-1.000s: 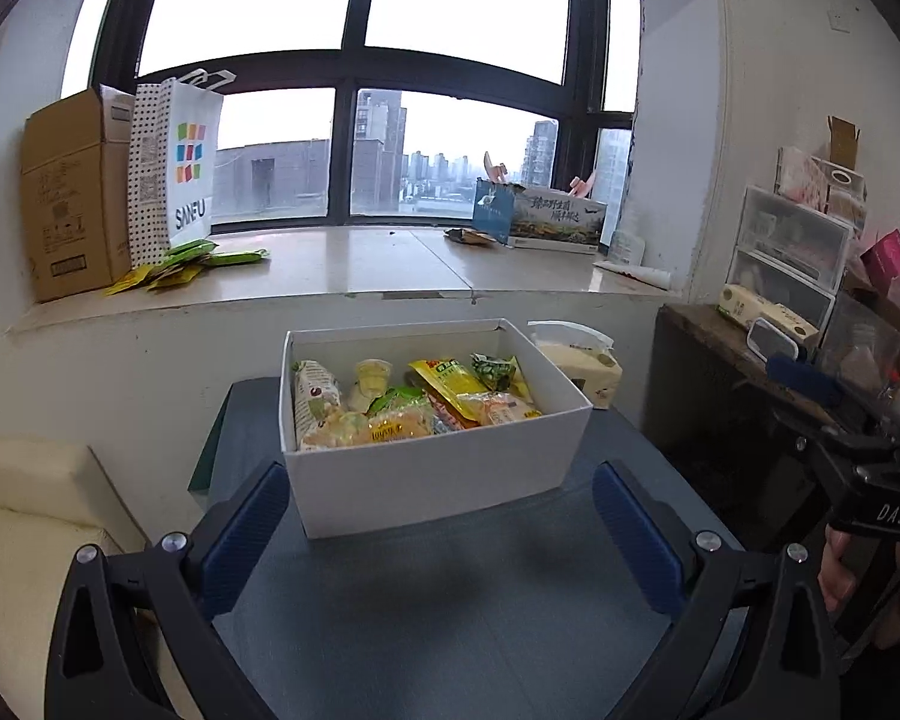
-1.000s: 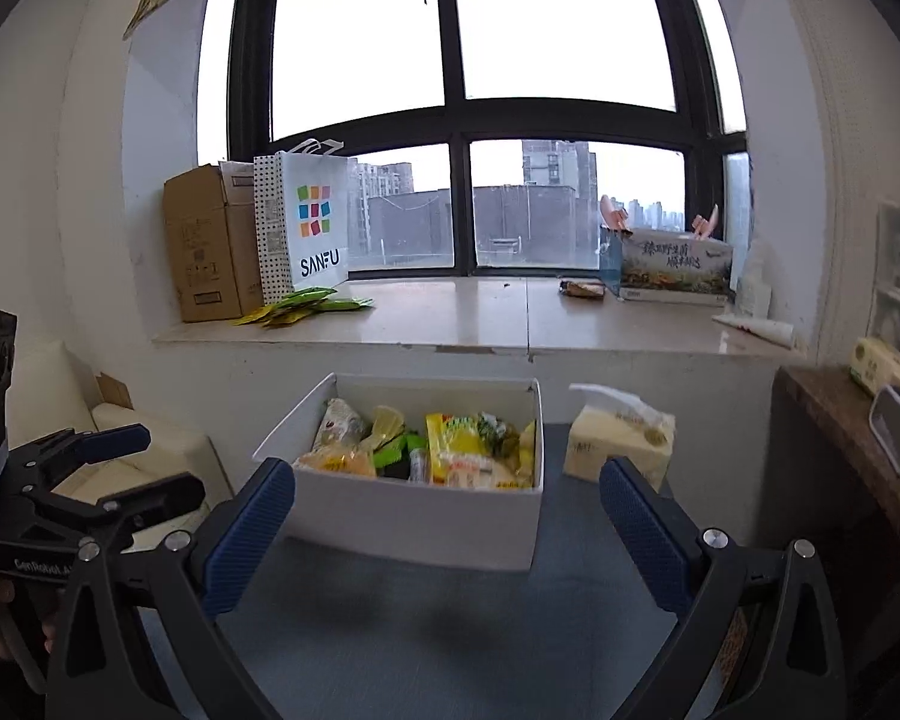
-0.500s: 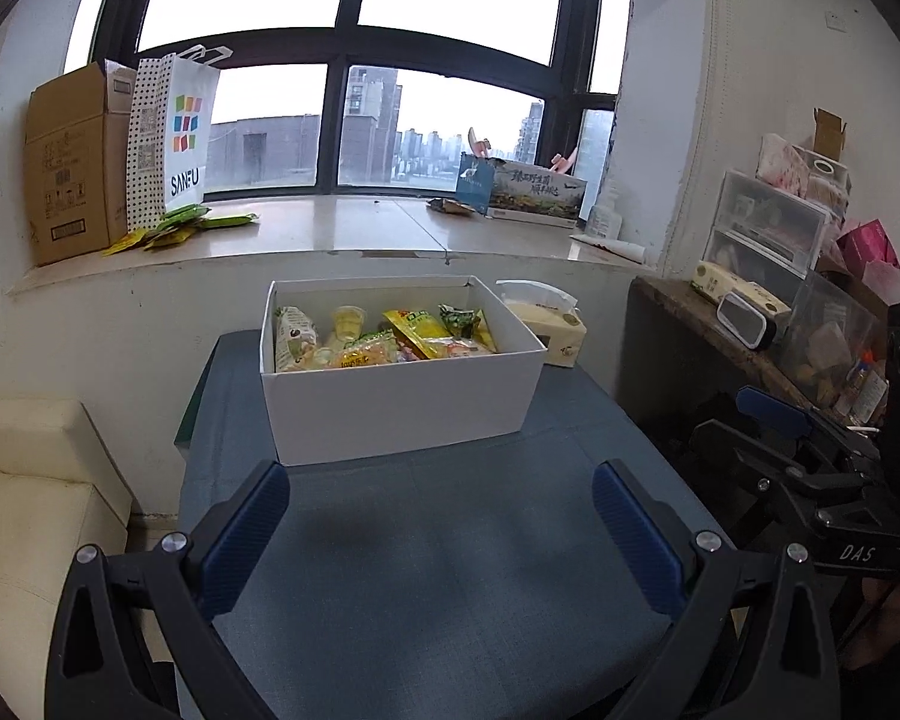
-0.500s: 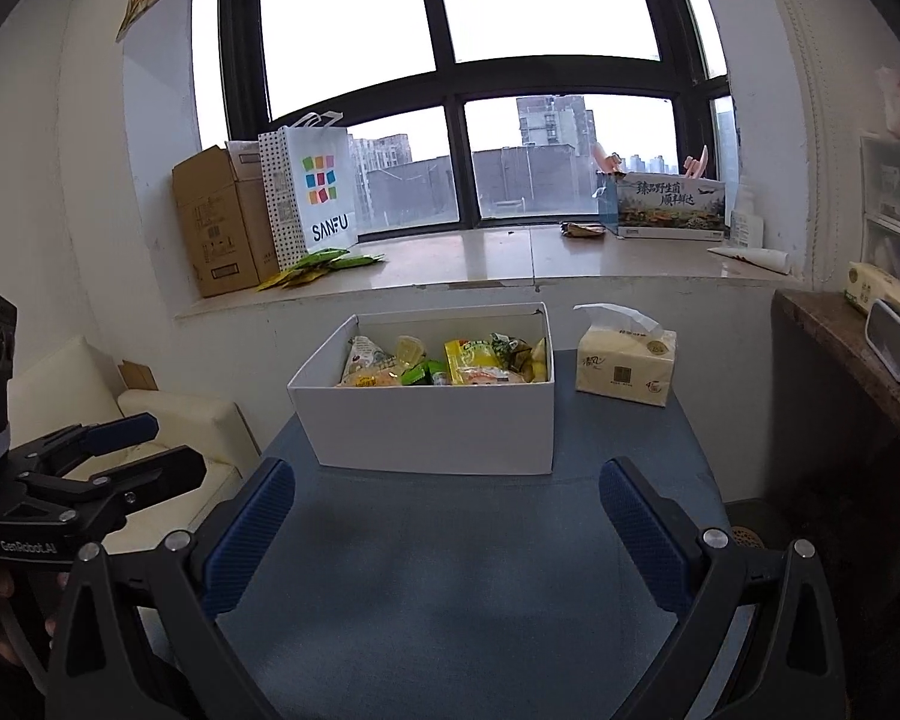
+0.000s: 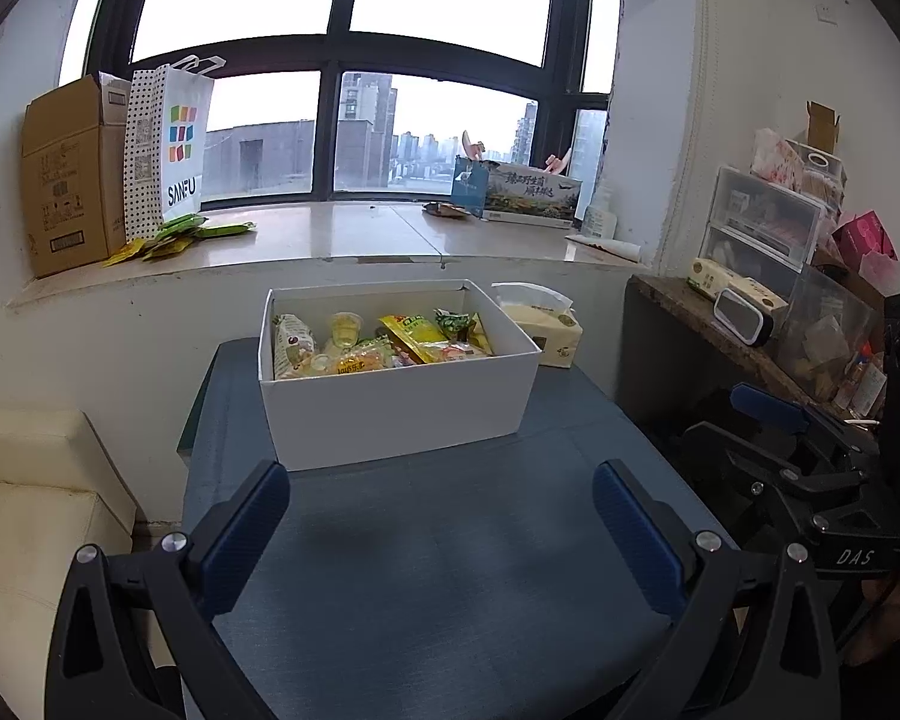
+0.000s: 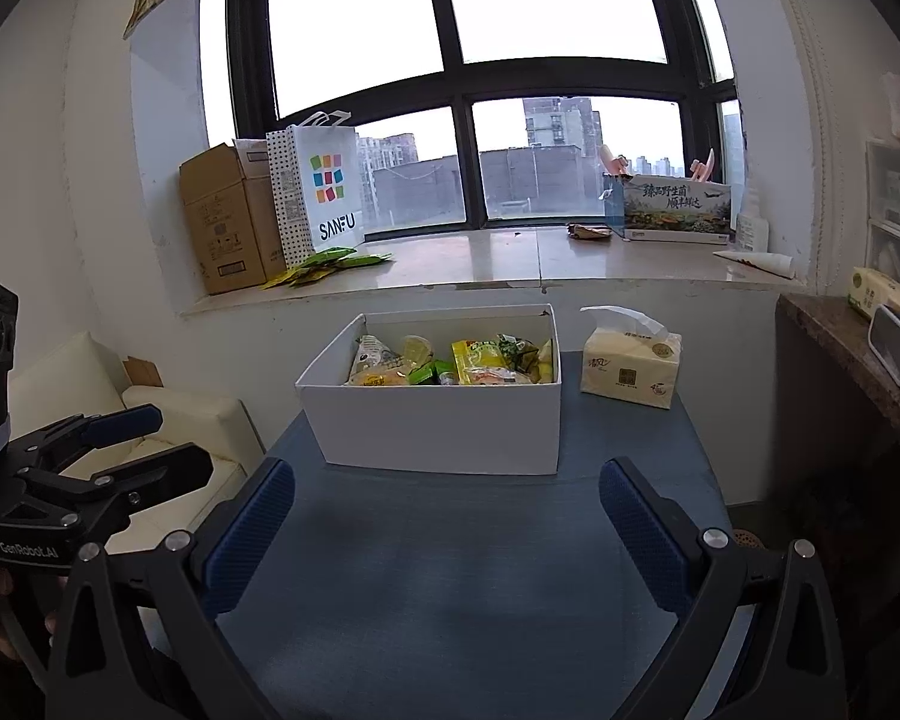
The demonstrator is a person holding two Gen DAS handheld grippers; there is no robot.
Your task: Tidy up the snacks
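Observation:
A white open box (image 5: 399,414) (image 6: 444,429) stands at the far side of a dark blue table (image 5: 438,564) (image 6: 462,570). Inside it lie several snack packets (image 5: 384,345) (image 6: 456,363), yellow and green. My left gripper (image 5: 441,525) hovers open over the near half of the table, nothing between its blue pads. My right gripper (image 6: 447,516) is open and empty too, well short of the box. Each gripper shows in the other's view, the right gripper (image 5: 810,480) at the right edge and the left gripper (image 6: 78,480) at the left edge.
A tissue pack (image 6: 630,366) (image 5: 543,333) sits right of the box. On the windowsill stand a cardboard carton (image 5: 69,174), a SANFU paper bag (image 5: 171,144), loose green sachets (image 5: 180,237) and a printed box (image 5: 522,192). A cream sofa (image 5: 24,510) lies left; cluttered shelves (image 5: 768,276) right.
Both grippers have drawn back from the box and risen, so it looks smaller and farther and more bare tabletop shows in front. Both stayed open.

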